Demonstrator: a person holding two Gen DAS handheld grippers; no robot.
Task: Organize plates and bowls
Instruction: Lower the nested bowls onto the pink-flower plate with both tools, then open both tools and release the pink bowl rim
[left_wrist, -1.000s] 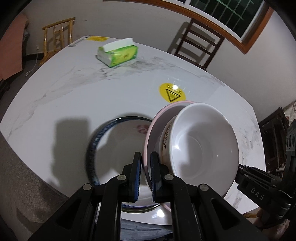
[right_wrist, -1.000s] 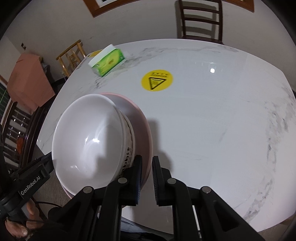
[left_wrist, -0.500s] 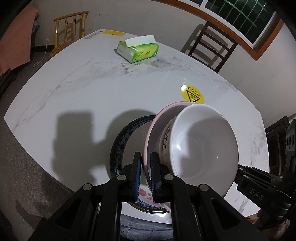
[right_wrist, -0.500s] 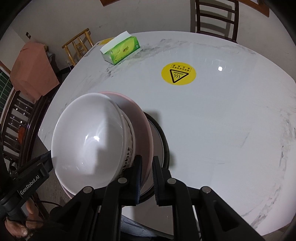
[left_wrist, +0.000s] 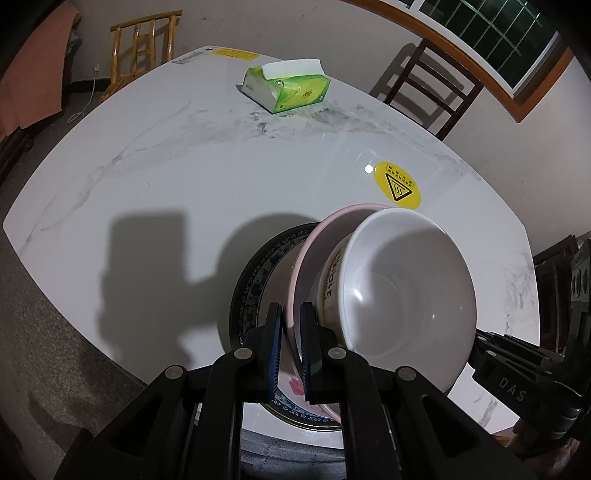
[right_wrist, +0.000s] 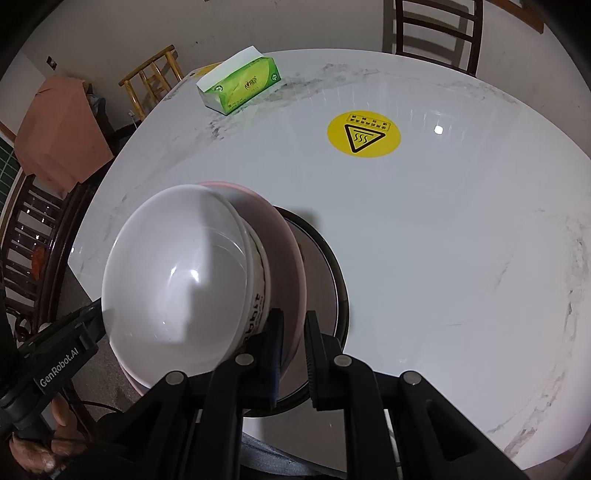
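You see a glossy white bowl (left_wrist: 406, 295) nested in a smooth pink plate (left_wrist: 314, 243), over a polished marble-look surface (left_wrist: 184, 166); the tissue pack (left_wrist: 291, 90) looks shiny plastic.

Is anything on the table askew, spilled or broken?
Nothing is spilled or visibly broken. The pink plate carrying the white bowl is held between both tongs above the blue-patterned plate. The tissue pack lies askew, a sheet sticking out.

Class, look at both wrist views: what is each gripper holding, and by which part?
Both the left gripper and the right gripper clamp the rim of the pink plate, on opposite sides; the white bowl sits in it.
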